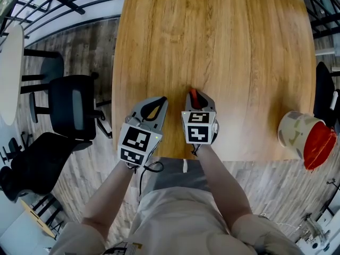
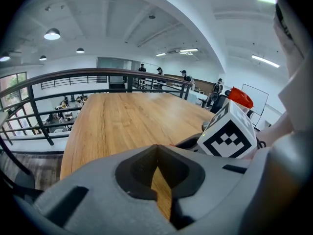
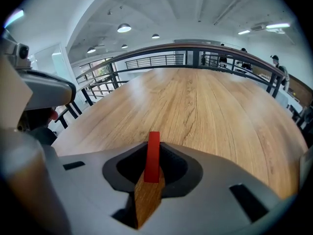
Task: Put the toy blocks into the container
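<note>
A thin red toy block (image 3: 153, 155) stands upright between the jaws of my right gripper (image 3: 152, 151), which is shut on it just above the wooden table (image 1: 212, 36). From the head view the red block (image 1: 193, 96) pokes out at the right gripper (image 1: 195, 96) tips, close to the table's near edge. My left gripper (image 1: 155, 102) sits just to its left, its jaws shut with nothing between them (image 2: 156, 150). The container (image 1: 297, 134), a pale tub with a red lid or rim (image 1: 320, 145), lies at the table's near right corner.
Black office chairs (image 1: 71, 108) stand on the floor left of the table. A dark railing (image 3: 195, 50) runs beyond the table's far end. The right gripper's marker cube (image 2: 229, 133) fills the right of the left gripper view.
</note>
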